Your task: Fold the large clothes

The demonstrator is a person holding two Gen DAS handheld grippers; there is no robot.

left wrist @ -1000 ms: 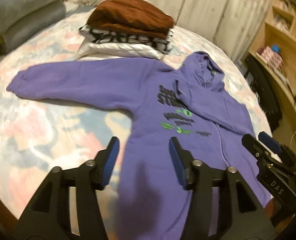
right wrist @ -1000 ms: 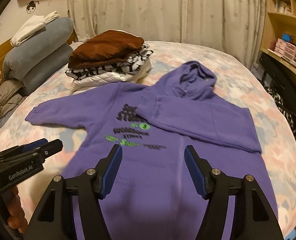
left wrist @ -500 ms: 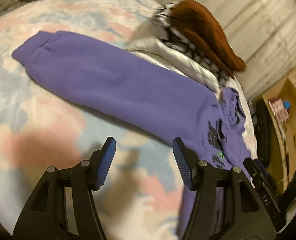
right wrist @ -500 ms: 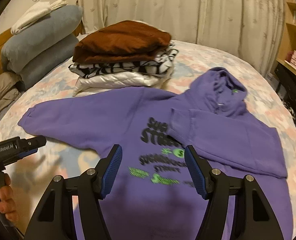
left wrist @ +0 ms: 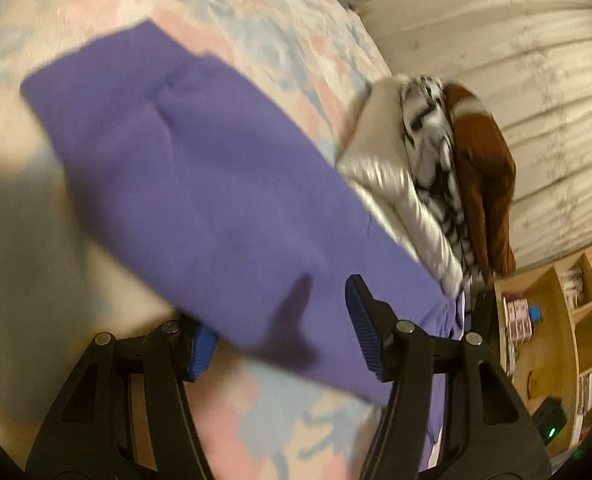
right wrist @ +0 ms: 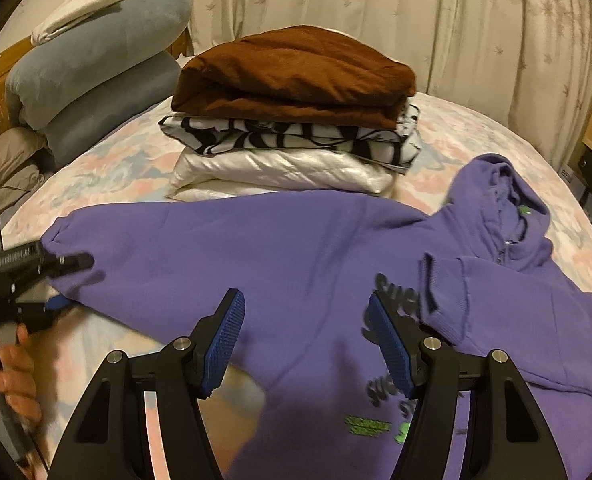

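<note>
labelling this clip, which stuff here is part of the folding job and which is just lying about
In the job:
purple hoodie
left gripper, at its outstretched sleeve
right gripper

Lying about:
stack of folded clothes
blue-grey pillows
shelves
curtain

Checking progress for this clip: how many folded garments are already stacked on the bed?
3, in one pile behind the purple hoodie: brown garment on top, black-and-white patterned one in the middle, shiny white one at the bottom. Thinner layers between them could be hidden.
</note>
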